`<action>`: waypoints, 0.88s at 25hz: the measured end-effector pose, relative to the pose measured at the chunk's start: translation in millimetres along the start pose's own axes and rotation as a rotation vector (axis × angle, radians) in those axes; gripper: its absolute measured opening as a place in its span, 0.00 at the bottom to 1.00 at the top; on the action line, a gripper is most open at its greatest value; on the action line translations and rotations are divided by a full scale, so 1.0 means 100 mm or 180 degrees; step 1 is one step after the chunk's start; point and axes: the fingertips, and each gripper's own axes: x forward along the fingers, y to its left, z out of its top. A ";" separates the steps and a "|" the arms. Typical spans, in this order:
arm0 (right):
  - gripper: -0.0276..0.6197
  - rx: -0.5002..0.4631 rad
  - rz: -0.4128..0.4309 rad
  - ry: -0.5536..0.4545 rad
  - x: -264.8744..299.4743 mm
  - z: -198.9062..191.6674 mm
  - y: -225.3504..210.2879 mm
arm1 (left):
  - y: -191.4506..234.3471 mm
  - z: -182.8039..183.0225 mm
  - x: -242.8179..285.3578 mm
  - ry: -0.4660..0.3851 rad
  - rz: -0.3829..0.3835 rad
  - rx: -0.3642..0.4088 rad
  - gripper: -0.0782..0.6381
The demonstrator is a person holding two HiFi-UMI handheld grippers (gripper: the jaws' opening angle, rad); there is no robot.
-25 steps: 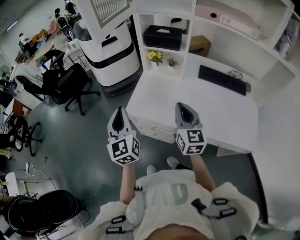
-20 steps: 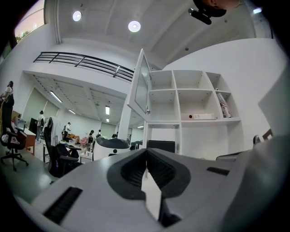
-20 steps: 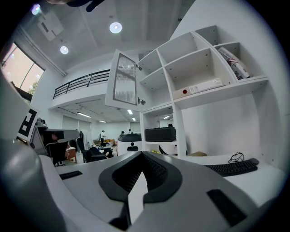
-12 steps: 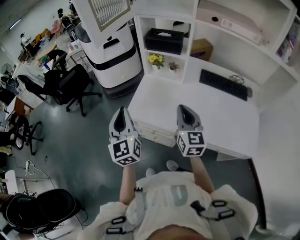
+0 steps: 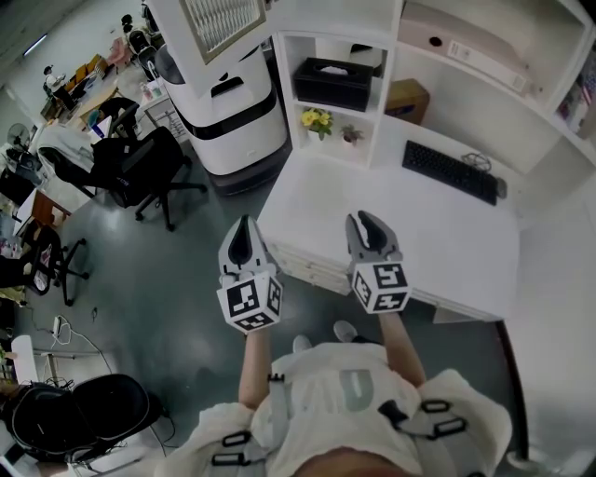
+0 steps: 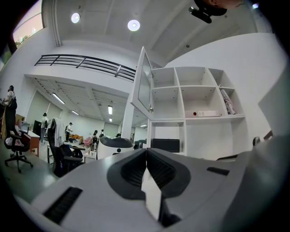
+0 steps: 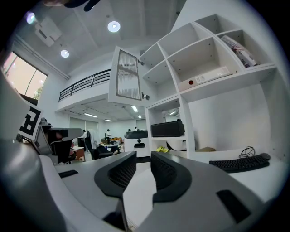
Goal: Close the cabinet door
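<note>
The cabinet door [image 5: 219,23], a white frame with a ribbed glass pane, stands swung open at the upper left of the white shelf unit [image 5: 466,47]. It also shows as the open door [image 6: 144,84] in the left gripper view and the open door [image 7: 127,74] in the right gripper view, high above both grippers and far from them. My left gripper [image 5: 242,228] hovers at the desk's near left corner, its jaws touching and empty [image 6: 146,152]. My right gripper [image 5: 366,224] is over the desk's front edge; its jaws [image 7: 143,156] are opening, with a small gap and nothing between them.
A white desk [image 5: 438,242] with a black keyboard [image 5: 450,171] lies ahead. A black box [image 5: 331,82] and yellow flowers [image 5: 318,119] sit in the lower shelves. A white machine [image 5: 223,102] and black office chairs [image 5: 140,163] stand to the left.
The right gripper's jaws have parted a little. Both grippers have kept almost the same place in front of the desk.
</note>
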 end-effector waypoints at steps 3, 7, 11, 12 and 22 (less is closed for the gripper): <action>0.29 0.0075 0.0120 0.0065 0.05 -0.05 0.07 | 0.01 0.00 0.01 0.0005 0.0000 0.0007 0.12; 0.42 0.0081 0.0153 0.0195 0.10 -0.18 0.09 | 0.02 -0.02 0.01 0.0003 0.0017 0.0003 0.12; 0.47 0.0027 0.0145 0.0293 0.13 -0.25 0.11 | 0.03 -0.04 0.01 0.0019 0.0023 -0.0011 0.12; 0.48 0.0022 0.0144 0.0314 0.14 -0.26 0.10 | 0.02 -0.04 0.01 0.0022 0.0020 -0.0011 0.12; 0.49 -0.0001 0.0113 0.0361 0.19 -0.28 0.08 | 0.03 -0.06 0.03 0.0055 0.0035 0.0004 0.12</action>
